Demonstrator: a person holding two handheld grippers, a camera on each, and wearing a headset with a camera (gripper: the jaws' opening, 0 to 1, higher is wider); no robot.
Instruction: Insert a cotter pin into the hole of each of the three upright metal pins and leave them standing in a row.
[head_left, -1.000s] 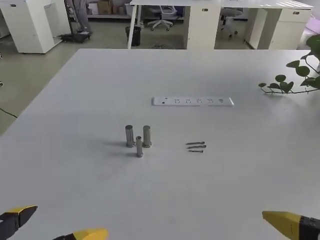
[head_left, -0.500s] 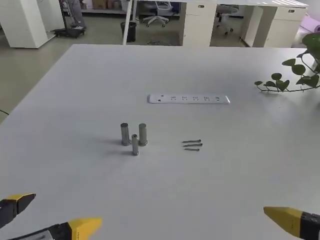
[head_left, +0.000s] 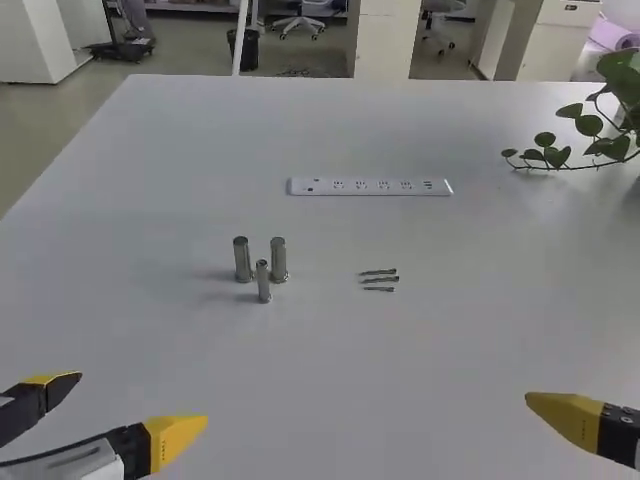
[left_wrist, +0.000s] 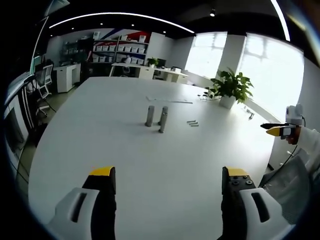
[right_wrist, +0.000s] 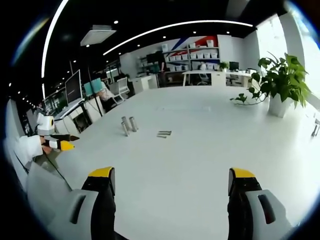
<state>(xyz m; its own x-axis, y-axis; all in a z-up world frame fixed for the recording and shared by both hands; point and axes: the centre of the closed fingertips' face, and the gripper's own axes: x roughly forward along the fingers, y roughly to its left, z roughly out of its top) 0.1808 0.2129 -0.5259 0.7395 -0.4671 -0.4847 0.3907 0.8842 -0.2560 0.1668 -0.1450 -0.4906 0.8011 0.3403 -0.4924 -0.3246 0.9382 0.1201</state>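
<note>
Three upright metal pins (head_left: 259, 263) stand in a tight cluster near the middle of the white table (head_left: 460, 330); they also show as the pins (left_wrist: 156, 118) and the pins (right_wrist: 128, 124) in the gripper views. Three small cotter pins (head_left: 379, 279) lie flat to their right, seen too as cotter pins (left_wrist: 192, 122) and cotter pins (right_wrist: 163, 133). My left gripper (head_left: 110, 415) hovers open at the table's near left edge, well short of the pins. My right gripper (right_wrist: 170, 182) is open and holds nothing; one yellow fingertip (head_left: 565, 415) shows at the lower right.
A white power strip (head_left: 369, 186) lies beyond the pins. A potted vine (head_left: 585, 135) trails over the far right of the table. Desks and office chairs stand on the floor behind the far edge.
The head camera tipped, so everything slid up and slightly left in the picture. The left gripper's tips rose a little into view. The pins and cotter pins stayed put.
</note>
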